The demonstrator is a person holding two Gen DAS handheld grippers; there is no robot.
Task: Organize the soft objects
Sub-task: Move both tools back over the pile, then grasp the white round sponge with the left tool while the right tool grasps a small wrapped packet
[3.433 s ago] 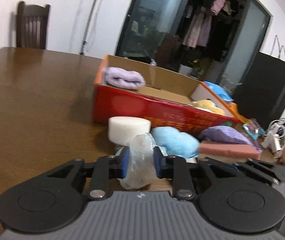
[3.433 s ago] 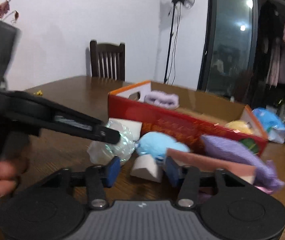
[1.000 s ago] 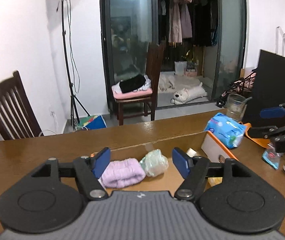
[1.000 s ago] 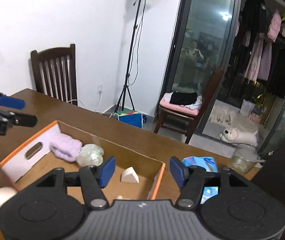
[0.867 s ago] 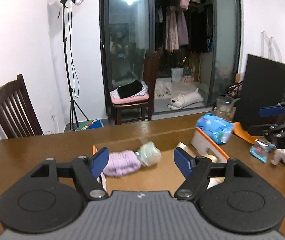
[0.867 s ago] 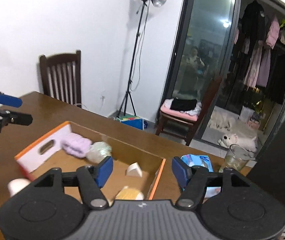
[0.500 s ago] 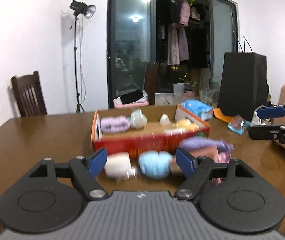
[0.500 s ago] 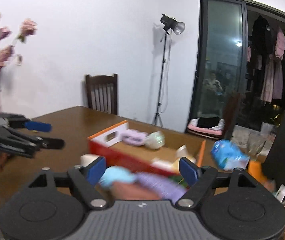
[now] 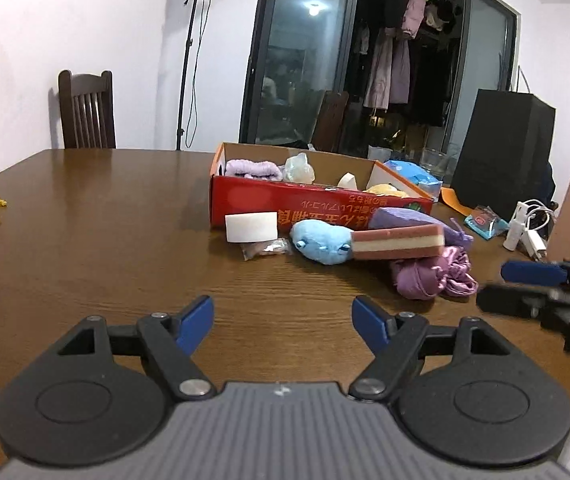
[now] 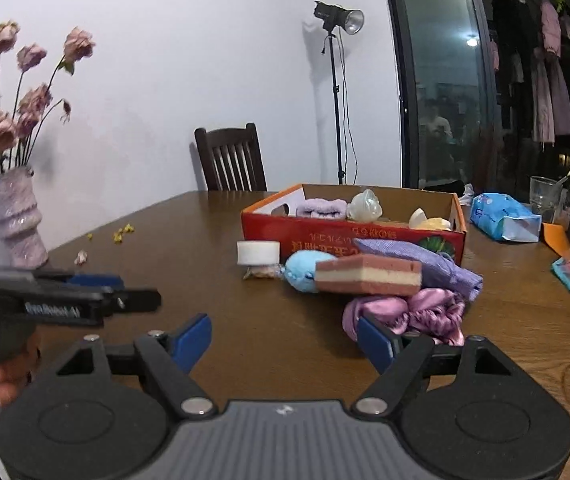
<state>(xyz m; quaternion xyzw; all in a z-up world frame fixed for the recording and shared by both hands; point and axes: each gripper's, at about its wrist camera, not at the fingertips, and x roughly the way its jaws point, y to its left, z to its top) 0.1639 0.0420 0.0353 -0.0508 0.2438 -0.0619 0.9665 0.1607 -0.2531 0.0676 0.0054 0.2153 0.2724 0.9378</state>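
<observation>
Clear bag [image 9: 299, 167] now in red box [image 9: 285, 202], both grippers' jaws spread, drawn back.

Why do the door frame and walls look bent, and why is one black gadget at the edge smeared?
Both wrist views use fisheye lenses, so straight lines bow near the edges. In the left wrist view the right gripper is smeared, while the red box is sharp. In the right wrist view the ceiling light glares on the glass door; the left gripper looks slightly soft.
</observation>
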